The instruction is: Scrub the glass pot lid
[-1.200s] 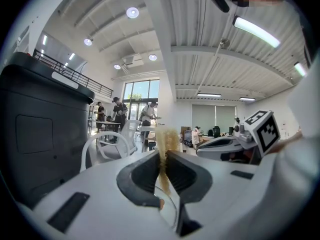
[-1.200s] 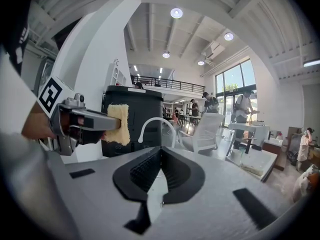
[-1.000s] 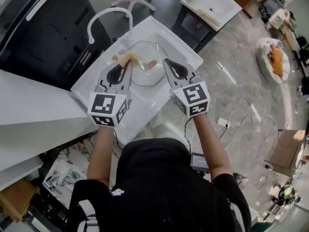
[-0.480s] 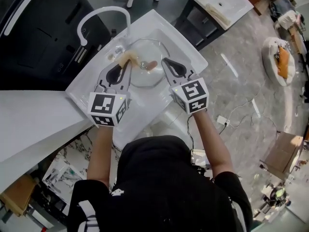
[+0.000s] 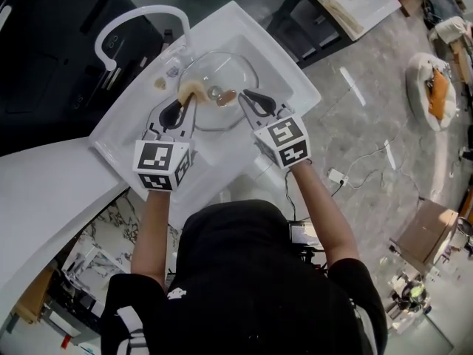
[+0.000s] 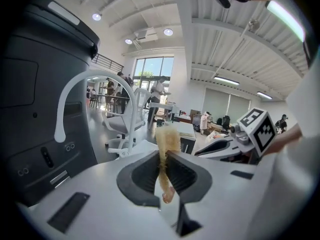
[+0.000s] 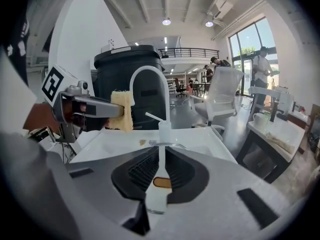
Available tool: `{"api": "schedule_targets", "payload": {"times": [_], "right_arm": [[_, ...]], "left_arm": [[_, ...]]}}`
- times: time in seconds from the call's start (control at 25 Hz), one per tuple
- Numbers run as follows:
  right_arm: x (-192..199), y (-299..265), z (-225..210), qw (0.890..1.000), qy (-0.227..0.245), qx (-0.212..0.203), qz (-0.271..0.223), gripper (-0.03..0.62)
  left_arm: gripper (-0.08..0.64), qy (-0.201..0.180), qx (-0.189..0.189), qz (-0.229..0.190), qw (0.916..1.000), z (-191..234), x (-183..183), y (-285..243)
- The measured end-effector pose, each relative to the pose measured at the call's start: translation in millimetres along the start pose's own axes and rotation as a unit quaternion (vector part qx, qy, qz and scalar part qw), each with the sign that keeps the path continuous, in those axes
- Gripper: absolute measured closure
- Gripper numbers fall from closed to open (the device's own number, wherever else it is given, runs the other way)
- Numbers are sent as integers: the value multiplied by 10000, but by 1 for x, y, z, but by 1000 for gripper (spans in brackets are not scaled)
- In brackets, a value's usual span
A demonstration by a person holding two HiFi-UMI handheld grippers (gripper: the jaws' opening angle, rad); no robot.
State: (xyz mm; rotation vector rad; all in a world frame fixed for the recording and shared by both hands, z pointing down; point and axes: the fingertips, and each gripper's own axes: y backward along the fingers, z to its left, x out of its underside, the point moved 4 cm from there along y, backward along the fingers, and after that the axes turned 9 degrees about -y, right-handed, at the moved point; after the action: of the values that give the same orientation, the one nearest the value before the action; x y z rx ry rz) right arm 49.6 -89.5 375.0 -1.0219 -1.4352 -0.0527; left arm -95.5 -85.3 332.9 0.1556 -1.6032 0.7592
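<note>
Over the white sink [image 5: 284, 76], two hand-held grippers are meeting at the glass pot lid [image 5: 222, 65].
Left gripper [image 5: 185, 100] is clamping its jaws on a tan sponge [image 5: 191, 89], which is sticking out past the tips over the lid's edge on the sink's faucet side; whether it is touching the glass is unclear. Right gripper [image 5: 241, 95] is pinching its jaws almost together on the lid's brown knob [image 5: 226, 96]. The lid is sitting inside the sink's basin, filling most of it. A white arched faucet [image 5: 140, 13] is rising from the sink's back edge, and the person's forearms [image 5: 151, 228] are reaching in from the sink's front.
</note>
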Motion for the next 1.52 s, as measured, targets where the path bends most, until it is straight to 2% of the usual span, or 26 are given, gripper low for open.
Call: {"api": "schedule_targets", "payload": {"times": [0.2,0.44,0.72,0.88,1.08,1.28,1.52], "right_arm": [[27,-29,-8,9984,-71,-255,506,546],[61,-64,-13,9929,133,-441,1093,511],[92,-92,-20,9856,86,-508,1612,423],[105,-106,-20,9824,-7,-502,1799,337],[115,-118,-22,9802,-197,-431,1923,293],[123,-129,-22,9788,-403,-340,1978,267],[128,-138,-23,9775,-535,-246,2027,265]], "left_arm": [[537,109,-102,240,9996,6,19,-10],[537,268,-238,519,9980,14,44,-16],[537,312,-389,695,9963,19,59,-19],[537,251,-433,793,9956,18,67,-20],[537,305,-458,836,9950,18,72,-20],[537,336,-462,896,9943,20,79,-22],[537,383,-455,973,9935,22,86,-25]]}}
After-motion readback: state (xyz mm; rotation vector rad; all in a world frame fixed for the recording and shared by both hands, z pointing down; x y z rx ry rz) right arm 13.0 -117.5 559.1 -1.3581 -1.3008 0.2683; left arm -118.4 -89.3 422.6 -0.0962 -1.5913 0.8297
